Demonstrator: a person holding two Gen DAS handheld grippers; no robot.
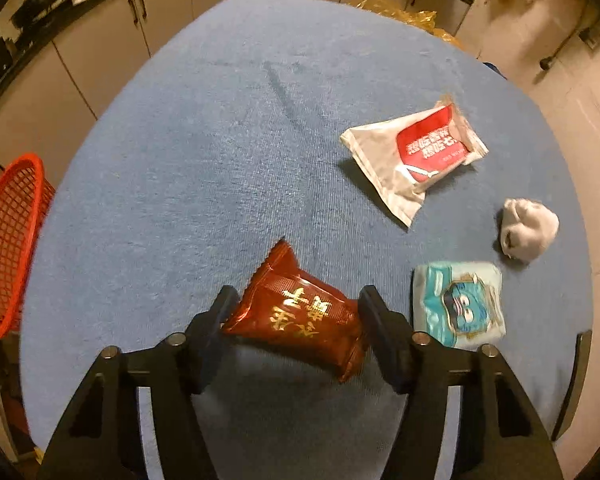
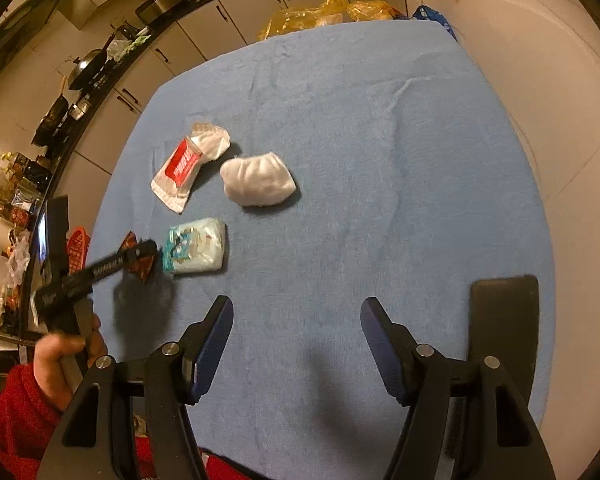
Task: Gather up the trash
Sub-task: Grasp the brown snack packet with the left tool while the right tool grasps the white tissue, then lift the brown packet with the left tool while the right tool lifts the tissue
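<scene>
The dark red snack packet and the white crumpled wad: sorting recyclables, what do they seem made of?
The dark red snack packet, held in the left gripper: probably glossy plastic film, given its sheen and crimped ends. The white crumpled wad: likely matte tissue paper, softly wrinkled.

1. I see bare blue tablecloth (image 2: 380,160) ahead and right of my right gripper (image 2: 297,344).
2. The tissue pack (image 2: 196,245), crumpled tissue (image 2: 258,179) and white-red wrapper (image 2: 184,168) crowd the left.
3. A red basket (image 1: 8,244) borders the table's left edge.

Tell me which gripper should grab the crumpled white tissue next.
Right. The right gripper is open and empty, with the crumpled white tissue ahead of it; the left gripper already holds the dark red wrapper.
</scene>
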